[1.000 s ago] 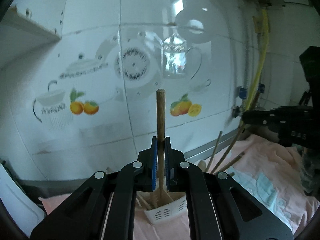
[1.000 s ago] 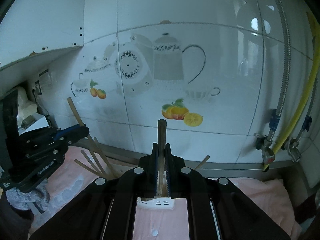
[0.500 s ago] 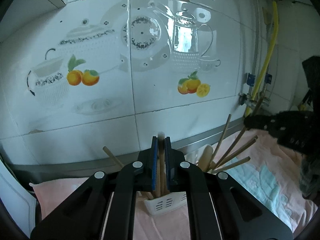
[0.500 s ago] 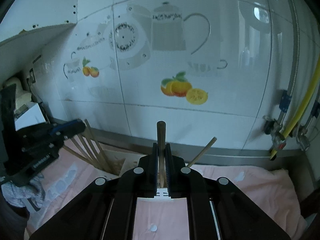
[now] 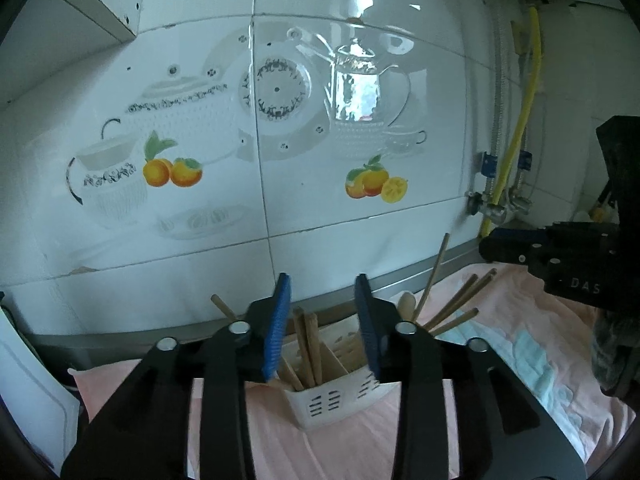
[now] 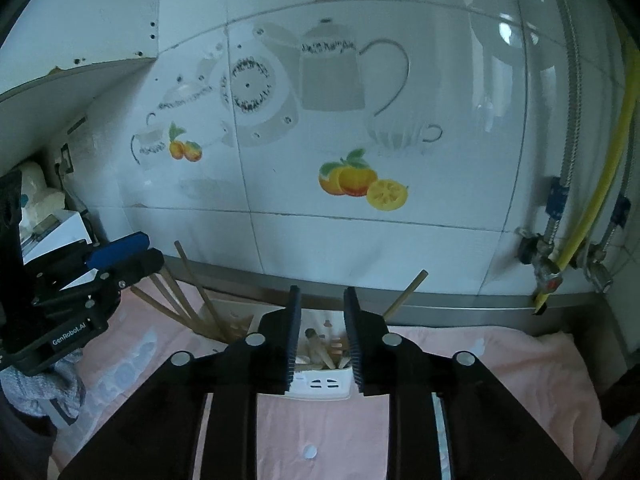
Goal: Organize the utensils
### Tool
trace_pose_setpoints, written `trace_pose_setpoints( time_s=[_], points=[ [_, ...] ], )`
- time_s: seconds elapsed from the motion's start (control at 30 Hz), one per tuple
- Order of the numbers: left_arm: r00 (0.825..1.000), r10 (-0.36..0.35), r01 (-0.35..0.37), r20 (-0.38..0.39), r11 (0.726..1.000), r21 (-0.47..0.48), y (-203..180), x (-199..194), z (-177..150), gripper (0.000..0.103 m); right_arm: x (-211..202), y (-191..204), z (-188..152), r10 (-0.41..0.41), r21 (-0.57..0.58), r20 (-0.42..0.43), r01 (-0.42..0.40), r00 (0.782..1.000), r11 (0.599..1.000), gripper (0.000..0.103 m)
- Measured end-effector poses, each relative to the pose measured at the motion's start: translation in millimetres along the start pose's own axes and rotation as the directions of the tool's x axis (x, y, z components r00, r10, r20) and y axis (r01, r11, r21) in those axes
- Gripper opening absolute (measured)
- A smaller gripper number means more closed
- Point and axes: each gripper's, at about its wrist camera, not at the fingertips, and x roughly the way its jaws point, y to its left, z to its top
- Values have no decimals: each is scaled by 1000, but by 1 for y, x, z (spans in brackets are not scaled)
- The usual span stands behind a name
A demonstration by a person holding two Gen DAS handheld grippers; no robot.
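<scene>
A white slotted utensil holder (image 5: 336, 398) stands on pink cloth, holding several wooden utensils (image 5: 308, 344) and chopsticks (image 5: 452, 308). My left gripper (image 5: 322, 328) is open and empty, just above the holder. In the right wrist view the same holder (image 6: 320, 380) sits below my right gripper (image 6: 320, 340), which is open and empty, with wooden handles (image 6: 316, 346) between its fingers' line of sight. Each gripper shows in the other's view: the right one (image 5: 560, 252), the left one (image 6: 80, 280).
The tiled wall (image 5: 280, 140) with teapot and fruit prints stands right behind the holder. A yellow hose and valves (image 6: 560, 264) hang at the right. A pink cloth (image 6: 320, 432) covers the counter. A white appliance (image 6: 52, 228) sits at the far left.
Both grippers were shut on upright wooden utensils, lowered them into the holder, and have now opened. The utensils stand in the holder.
</scene>
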Motion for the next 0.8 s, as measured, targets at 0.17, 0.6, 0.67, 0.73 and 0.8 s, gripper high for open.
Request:
trace_pose_setpoints(
  time_s=[0.17,0.6,0.67,0.73,0.8],
  points=[
    [1000,-10,10,14,1000,0,-6,-17,-5,44,-21,7,-9,-3,-8,32,3,999,1000,36],
    [999,-23,24,30,1000,-20,-16,-61,-40,72,-58,18,-46,-29,-2,59,29,998,1000,66],
    [999,-27,28,20,999,-32,-15,-65,-48,78,-61,20,-53,-41,1,59,41,997,999,71],
    [999,-35,35,9,998,-46,-15,-69,-57,81,-65,24,-62,-60,-1,64,60,996,998,76],
    [999,-35,36,3,998,-51,-16,-73,-64,85,-68,26,-71,-67,-2,67,67,996,998,77]
  ],
)
